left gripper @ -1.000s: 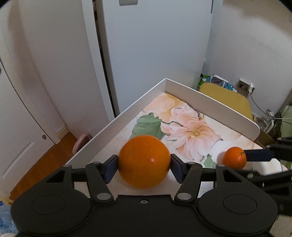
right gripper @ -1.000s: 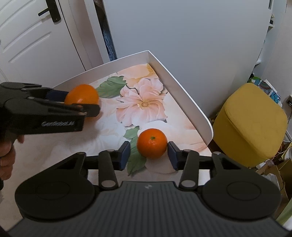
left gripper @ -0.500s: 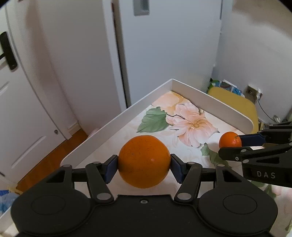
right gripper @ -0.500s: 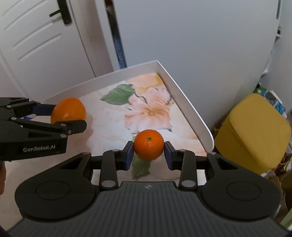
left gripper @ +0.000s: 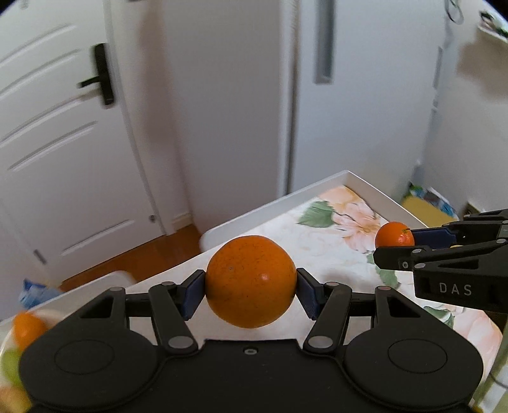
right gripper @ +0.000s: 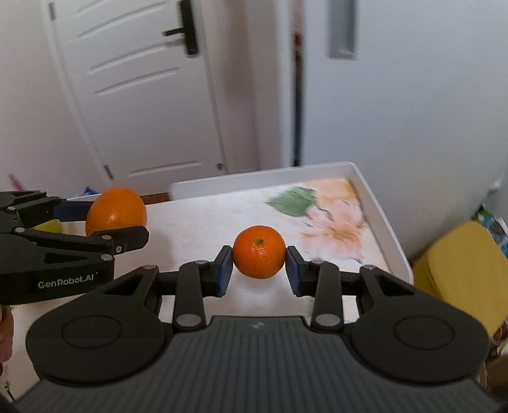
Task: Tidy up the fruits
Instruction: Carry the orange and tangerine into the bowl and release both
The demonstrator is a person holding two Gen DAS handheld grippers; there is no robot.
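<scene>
Left claw grips orange; right claw grips tangerine, stem visible there only.

Setting: a home interior. White panelled door with black lever handle. Tall white cabinet front with recessed grey pull. Wood-plank floor. Yellow upholstered stool beside the counter, which has a raised white rim and a floral-print surface. Fruit lies blurred at the lower left of the left wrist view.
</scene>
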